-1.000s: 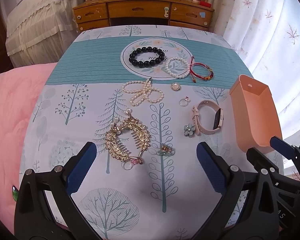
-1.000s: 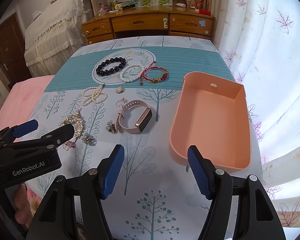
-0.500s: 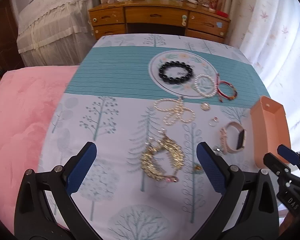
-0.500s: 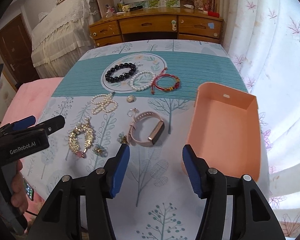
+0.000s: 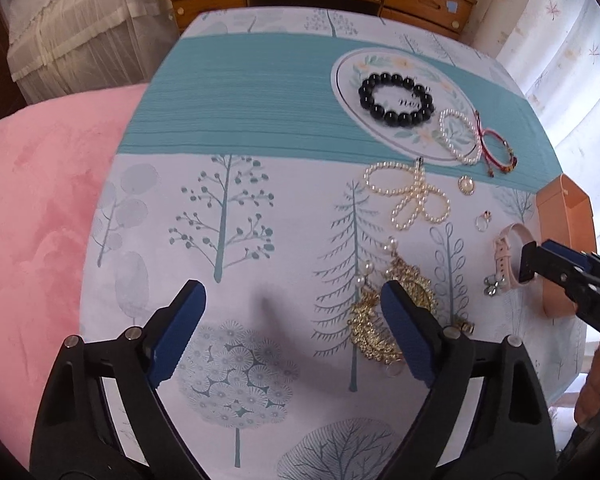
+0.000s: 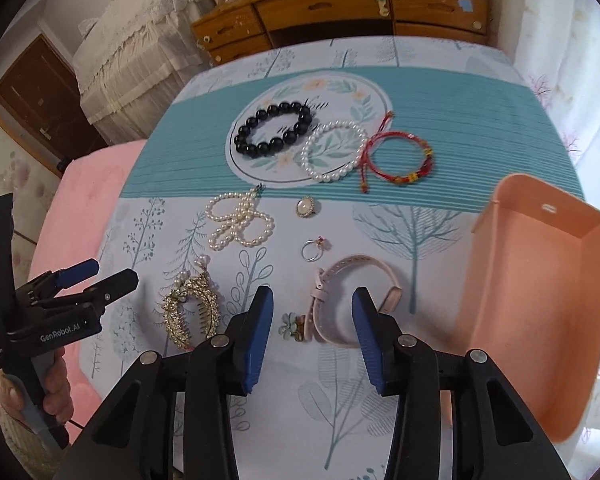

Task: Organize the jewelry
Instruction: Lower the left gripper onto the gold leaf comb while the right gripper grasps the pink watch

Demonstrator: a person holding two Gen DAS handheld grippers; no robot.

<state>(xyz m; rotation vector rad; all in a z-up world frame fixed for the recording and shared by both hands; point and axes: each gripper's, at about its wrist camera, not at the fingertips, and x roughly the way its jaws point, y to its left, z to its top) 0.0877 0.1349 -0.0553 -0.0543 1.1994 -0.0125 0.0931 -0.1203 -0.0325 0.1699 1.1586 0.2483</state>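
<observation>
The right gripper is hovering with its jaws apart over the pink watch, holding nothing. The left gripper is hanging wide open above the tablecloth, its right finger in front of the gold hair comb. A small flower charm is lying just beside the watch. The peach tray is sitting to the right. Farther on, a ring, a pearl necklace, a pearl bracelet, a red cord bracelet and a black bead bracelet are lying apart.
</observation>
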